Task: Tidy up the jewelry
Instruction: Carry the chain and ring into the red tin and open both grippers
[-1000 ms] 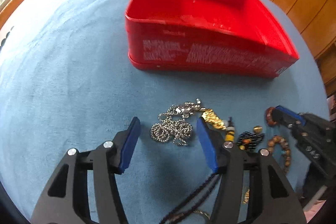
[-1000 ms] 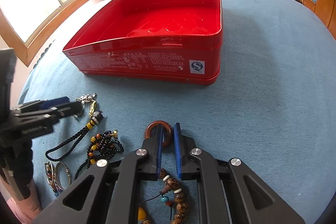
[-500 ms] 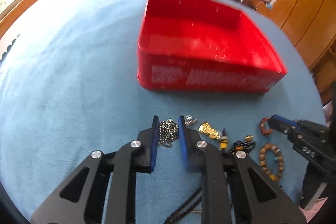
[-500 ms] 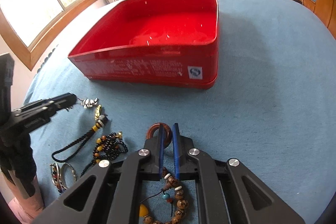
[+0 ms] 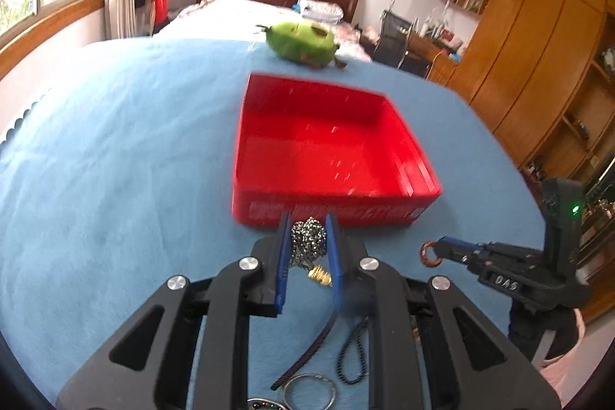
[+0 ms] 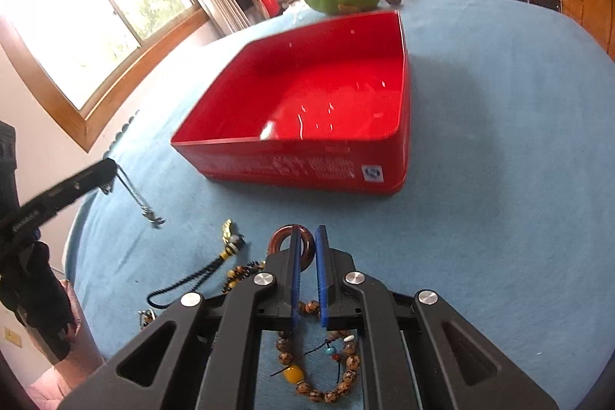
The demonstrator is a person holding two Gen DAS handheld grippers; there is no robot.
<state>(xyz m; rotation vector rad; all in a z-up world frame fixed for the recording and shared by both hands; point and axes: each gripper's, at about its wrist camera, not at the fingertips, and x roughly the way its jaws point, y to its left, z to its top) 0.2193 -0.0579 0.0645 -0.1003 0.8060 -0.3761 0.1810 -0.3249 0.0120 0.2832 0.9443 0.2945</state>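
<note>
My left gripper (image 5: 308, 231) has its blue pads clamped on a bunched silver ball chain (image 5: 306, 241); the chain fills the gap between them, and a small gold charm (image 5: 320, 275) shows just below it. In the right wrist view part of that chain hangs from the tip, clear of the cloth. My right gripper (image 6: 306, 237) is pinched on a brown ring (image 6: 286, 241), one pad through its middle, the ring standing out to the left of the tips.

Under the right gripper a wooden bead bracelet (image 6: 319, 364) with one amber bead lies on the blue cloth (image 6: 499, 179). To its left lie a dark cord with a striped bead (image 6: 200, 275), a bunch of dark beads and a gold charm. Under the left gripper I see a dark cord and a thin metal hoop (image 5: 309, 390).

Beyond both grippers stands the red tin (image 5: 326, 148), open and empty, on the cloth. Far behind it lies a green plush toy (image 5: 301, 43).
</note>
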